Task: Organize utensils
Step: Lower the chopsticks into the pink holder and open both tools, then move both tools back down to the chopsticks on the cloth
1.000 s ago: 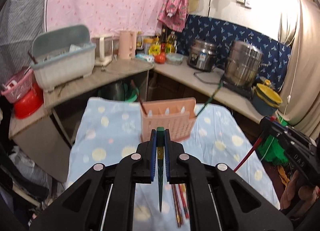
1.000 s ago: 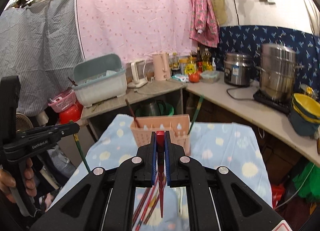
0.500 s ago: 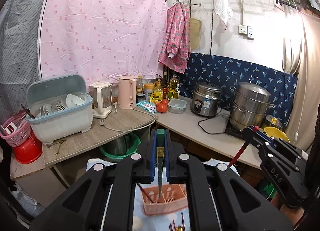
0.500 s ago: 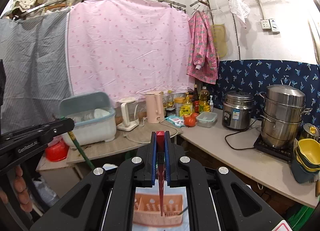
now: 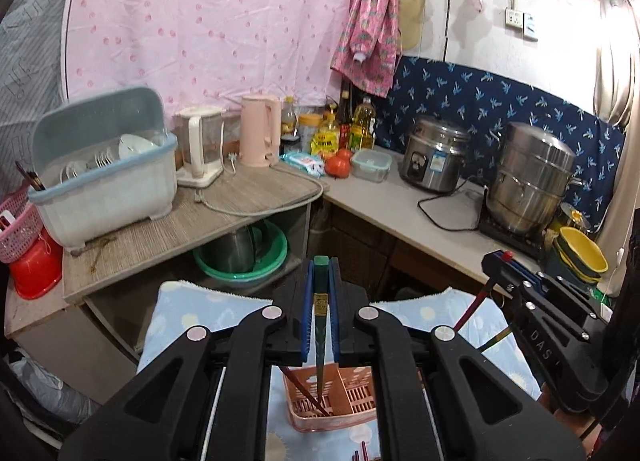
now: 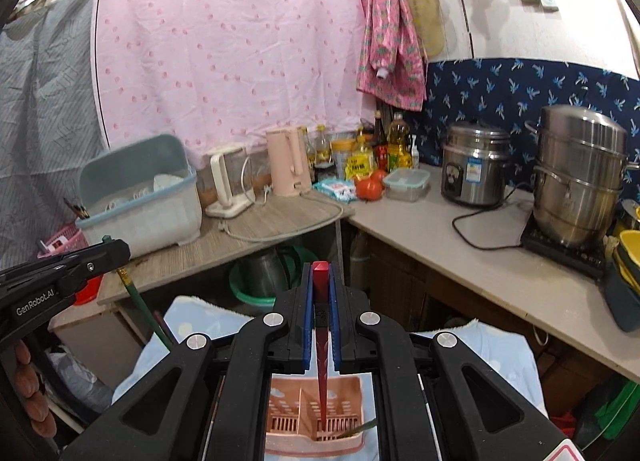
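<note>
Left gripper (image 5: 320,293) clenched on a green chopstick (image 5: 319,341), tilted down over the pink utensil holder (image 5: 340,401). Right gripper (image 6: 320,293) likewise, clamped on a red chopstick (image 6: 322,361).

You've got a matt pink slotted plastic utensil holder (image 6: 320,417) on soft blue terry-like cloth (image 5: 192,309); glossy lacquered green chopstick (image 5: 320,325) and red chopstick (image 6: 322,341); brushed steel steamer pot (image 6: 580,177); wood-grain laminate counter (image 5: 224,213); thin pink fabric sheet (image 6: 224,41), creased.
</note>
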